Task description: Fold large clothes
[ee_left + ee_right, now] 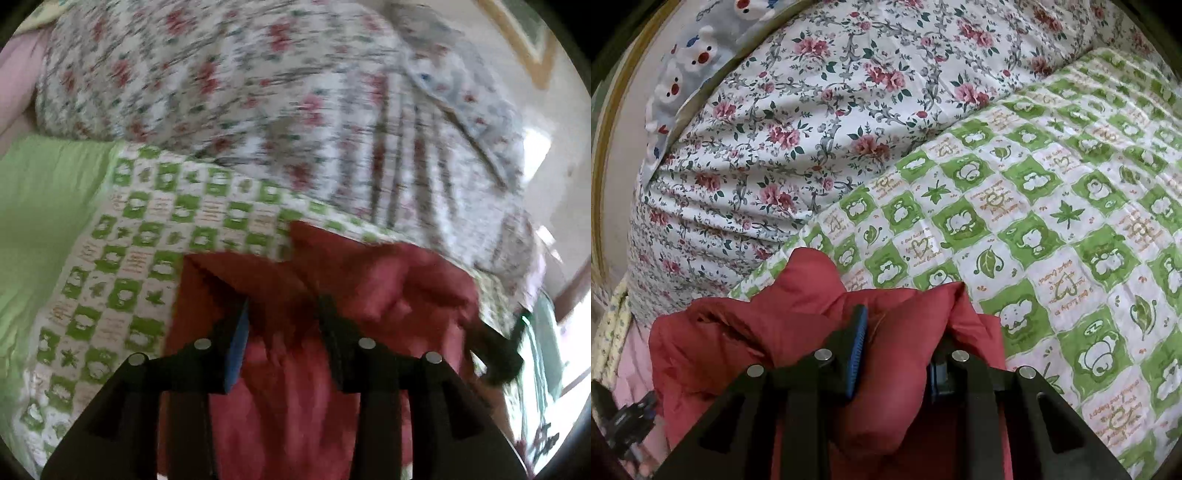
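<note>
In the left wrist view, your left gripper (284, 332) is hovering over the red padded jacket (369, 295) on the green-checked bedspread (147, 229), jaws apart and gripping nothing. In the right wrist view, your right gripper (897, 350) is pinching a fold of jacket, likely mid-fold; next, regrasp with the left.

Open bedspread to one side, bulky bedding behind

In the right wrist view, clear passage is being offered across the flat green-checked bedspread (1052, 206), while the way behind is being blocked by the mounded floral duvet (798, 122). Just ahead of the right gripper (897, 350), room is being taken up by the bunched red garment (798, 325).
</note>
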`<state>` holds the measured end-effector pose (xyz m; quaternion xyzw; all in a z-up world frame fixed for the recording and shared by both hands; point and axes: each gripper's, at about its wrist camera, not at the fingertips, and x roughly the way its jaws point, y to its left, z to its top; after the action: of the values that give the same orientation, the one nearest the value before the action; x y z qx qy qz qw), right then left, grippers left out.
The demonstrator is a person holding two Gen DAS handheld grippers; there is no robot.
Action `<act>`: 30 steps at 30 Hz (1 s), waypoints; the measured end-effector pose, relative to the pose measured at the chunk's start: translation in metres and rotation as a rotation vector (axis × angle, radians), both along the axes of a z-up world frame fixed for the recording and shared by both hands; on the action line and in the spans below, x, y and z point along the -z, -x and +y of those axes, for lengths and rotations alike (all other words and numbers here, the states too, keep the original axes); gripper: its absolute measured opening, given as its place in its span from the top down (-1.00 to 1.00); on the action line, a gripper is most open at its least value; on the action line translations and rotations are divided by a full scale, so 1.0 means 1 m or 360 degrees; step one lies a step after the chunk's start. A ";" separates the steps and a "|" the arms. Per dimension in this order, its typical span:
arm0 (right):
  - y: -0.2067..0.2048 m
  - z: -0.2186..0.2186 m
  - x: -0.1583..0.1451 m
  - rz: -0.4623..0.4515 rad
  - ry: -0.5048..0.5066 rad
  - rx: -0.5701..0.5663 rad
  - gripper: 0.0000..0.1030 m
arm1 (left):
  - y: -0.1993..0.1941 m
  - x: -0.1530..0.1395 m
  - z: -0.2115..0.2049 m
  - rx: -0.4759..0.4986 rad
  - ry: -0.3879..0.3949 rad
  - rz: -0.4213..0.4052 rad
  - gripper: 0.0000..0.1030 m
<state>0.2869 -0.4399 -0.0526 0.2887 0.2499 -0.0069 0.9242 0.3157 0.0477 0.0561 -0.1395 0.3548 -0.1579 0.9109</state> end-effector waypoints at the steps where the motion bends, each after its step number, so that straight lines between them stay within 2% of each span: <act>1: 0.000 0.002 -0.002 0.0000 0.0022 0.0007 0.50 | 0.007 -0.001 -0.007 0.0052 0.0005 -0.0020 0.31; 4: 0.000 0.005 -0.006 0.0005 0.0048 0.0017 0.46 | 0.030 0.006 -0.042 0.0279 -0.0017 -0.0036 0.31; 6: 0.001 0.005 -0.009 0.0000 0.0047 0.0024 0.45 | 0.041 0.014 -0.063 0.0372 -0.0098 -0.0043 0.31; 9: 0.014 0.004 -0.021 -0.0044 -0.0001 0.0027 0.31 | 0.045 0.038 -0.091 0.0376 -0.0311 -0.0043 0.31; 12: 0.034 0.007 -0.041 -0.0117 0.0008 0.0002 0.09 | 0.034 0.063 -0.100 0.0276 -0.0493 -0.0049 0.31; 15: 0.068 0.015 -0.062 -0.0246 0.0143 -0.0004 -0.23 | 0.021 0.076 -0.093 0.0195 -0.0468 -0.0024 0.31; 17: 0.091 0.028 -0.071 -0.0336 0.0280 -0.0026 -0.51 | 0.017 0.076 -0.090 0.0155 -0.0439 -0.0030 0.31; 18: 0.097 0.037 -0.072 -0.0352 0.0337 -0.0073 -0.55 | 0.016 0.075 -0.090 0.0143 -0.0441 -0.0033 0.31; 21: 0.097 0.073 -0.058 -0.0269 0.0497 -0.0267 -0.55 | 0.009 0.075 -0.093 0.0112 -0.0480 -0.0042 0.31; 24: 0.078 0.102 -0.032 -0.0104 0.0649 -0.0401 -0.55 | 0.002 0.075 -0.093 0.0090 -0.0511 -0.0030 0.31; 28: 0.040 0.108 -0.001 0.0138 0.0730 -0.0399 -0.52 | -0.008 0.076 -0.086 0.0045 -0.0509 0.0022 0.31; 30: 0.026 0.100 0.005 0.0194 0.0724 -0.0374 -0.51 | -0.014 0.078 -0.083 0.0007 -0.0547 0.0030 0.31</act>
<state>0.2606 -0.3398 -0.0578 0.0414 0.3290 0.0271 0.9430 0.3297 -0.0357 -0.0215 0.0175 0.3855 -0.0958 0.9176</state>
